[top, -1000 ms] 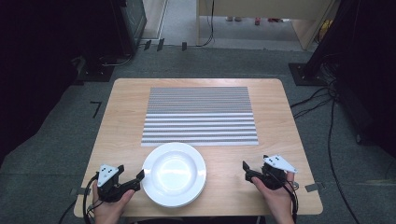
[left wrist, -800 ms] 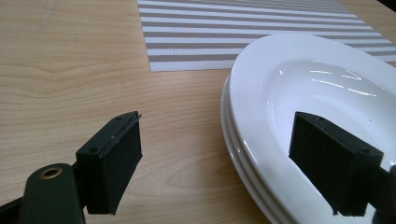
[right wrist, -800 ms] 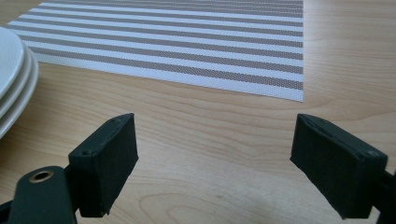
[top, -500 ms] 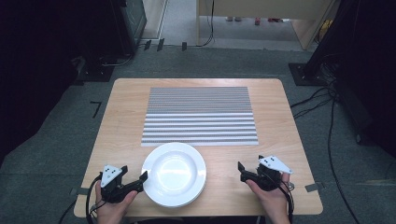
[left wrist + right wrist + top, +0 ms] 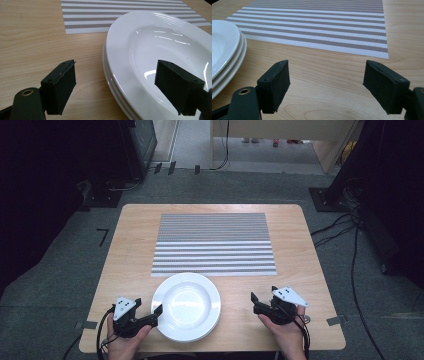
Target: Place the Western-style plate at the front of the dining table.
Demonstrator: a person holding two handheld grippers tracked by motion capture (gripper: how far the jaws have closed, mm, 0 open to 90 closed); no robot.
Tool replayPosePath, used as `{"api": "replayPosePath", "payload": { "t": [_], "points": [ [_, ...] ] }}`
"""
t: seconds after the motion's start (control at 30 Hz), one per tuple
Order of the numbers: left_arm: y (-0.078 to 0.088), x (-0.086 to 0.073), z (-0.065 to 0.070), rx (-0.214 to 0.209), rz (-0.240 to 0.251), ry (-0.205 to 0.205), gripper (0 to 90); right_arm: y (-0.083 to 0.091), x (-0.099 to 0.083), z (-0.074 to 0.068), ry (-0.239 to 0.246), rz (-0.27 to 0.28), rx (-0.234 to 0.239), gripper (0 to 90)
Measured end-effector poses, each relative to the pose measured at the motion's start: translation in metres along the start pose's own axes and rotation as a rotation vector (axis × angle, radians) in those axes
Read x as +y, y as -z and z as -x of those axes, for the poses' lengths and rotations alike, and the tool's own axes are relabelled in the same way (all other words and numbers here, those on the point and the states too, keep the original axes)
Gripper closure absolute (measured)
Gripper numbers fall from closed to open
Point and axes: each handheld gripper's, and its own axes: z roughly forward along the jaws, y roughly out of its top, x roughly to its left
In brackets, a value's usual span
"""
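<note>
- The stack of plates (image 5: 186, 306) sits at the near edge of the table (image 5: 130, 245), at about 6 o'clock from the striped placemat (image 5: 213, 244) and just touching or overlapping its near border. The gripper views show three rims nested together.
- Your left gripper (image 5: 155, 312) is at the stack's 8 o'clock, jaws spread wide. One pad hangs over the plate's bowl, the other beside the rim over bare wood; neither presses yet.
- Your right gripper (image 5: 254, 302) is off at the stack's 3 o'clock, well apart from it. Its jaws have just been closing a little, but they stand open with nothing between them, only wood.
- To lift the top plate alone, I'd get the lower pad under that one rim, not the whole stack.
- Bite well onto the rim before closing; glazed china likely slips on a shallow pinch.
- Bring the right gripper in to the opposite rim to steady the lift.
</note>
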Motion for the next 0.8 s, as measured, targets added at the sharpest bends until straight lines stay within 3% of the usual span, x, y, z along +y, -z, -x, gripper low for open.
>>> {"api": "replayPosePath", "payload": {
  "t": [0.33,0.47,0.8],
  "points": [
    [-0.004,-0.001,0.005,-0.008,-0.018,-0.005,17.2,-0.003,0.002,-0.011,-0.003,0.006,0.008,26.7],
    [-0.007,-0.002,0.006,-0.014,-0.026,-0.007,17.3,-0.007,0.007,-0.013,-0.035,-0.021,0.036,28.1],
    [-0.008,-0.003,0.011,-0.003,-0.031,-0.026,20.7,-0.015,0.029,-0.033,0.027,0.004,0.059,30.2]
  ]
}}
